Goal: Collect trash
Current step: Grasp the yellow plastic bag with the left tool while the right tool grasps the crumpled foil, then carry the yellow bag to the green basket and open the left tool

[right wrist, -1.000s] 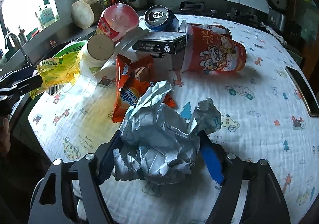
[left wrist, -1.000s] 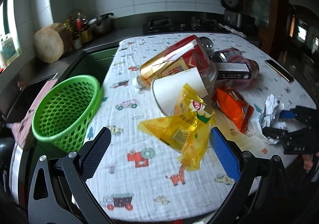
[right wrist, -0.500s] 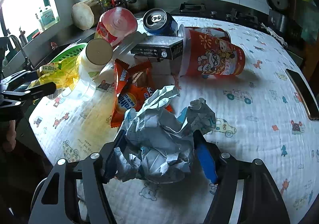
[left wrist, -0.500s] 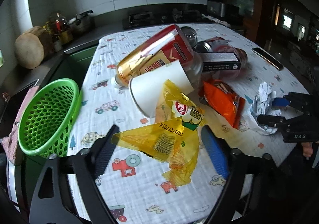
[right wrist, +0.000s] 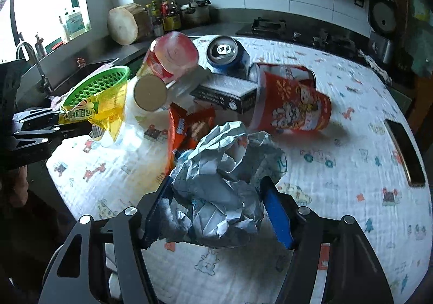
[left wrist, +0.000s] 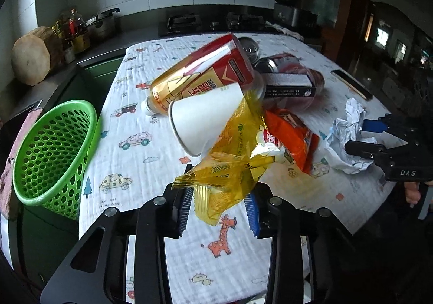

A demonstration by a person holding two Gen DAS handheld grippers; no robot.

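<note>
My left gripper (left wrist: 219, 209) is shut on a yellow plastic wrapper (left wrist: 230, 166) and holds it lifted above the table; the wrapper also shows in the right wrist view (right wrist: 97, 112). My right gripper (right wrist: 219, 212) is shut on a crumpled paper ball (right wrist: 224, 185), lifted off the cloth; it also shows at the right of the left wrist view (left wrist: 349, 136). A green basket (left wrist: 51, 147) stands off the table's left edge. On the table lie a white paper cup (left wrist: 205, 120), an orange snack bag (left wrist: 292, 139), a red-gold bottle (left wrist: 203, 79), a black box (left wrist: 289, 85), a can (right wrist: 226, 56) and a red noodle cup (right wrist: 292, 101).
The table has a white cartoon-print cloth (left wrist: 135, 141). A dark phone (right wrist: 404, 152) lies near its right edge. A sink with a tap (right wrist: 27, 60) and a counter with a wooden block (left wrist: 32, 60) and jars are to the left; a stove is behind.
My left gripper closed on the yellow wrapper and lifted it. My right gripper tightened on the paper ball and raised it slightly.
</note>
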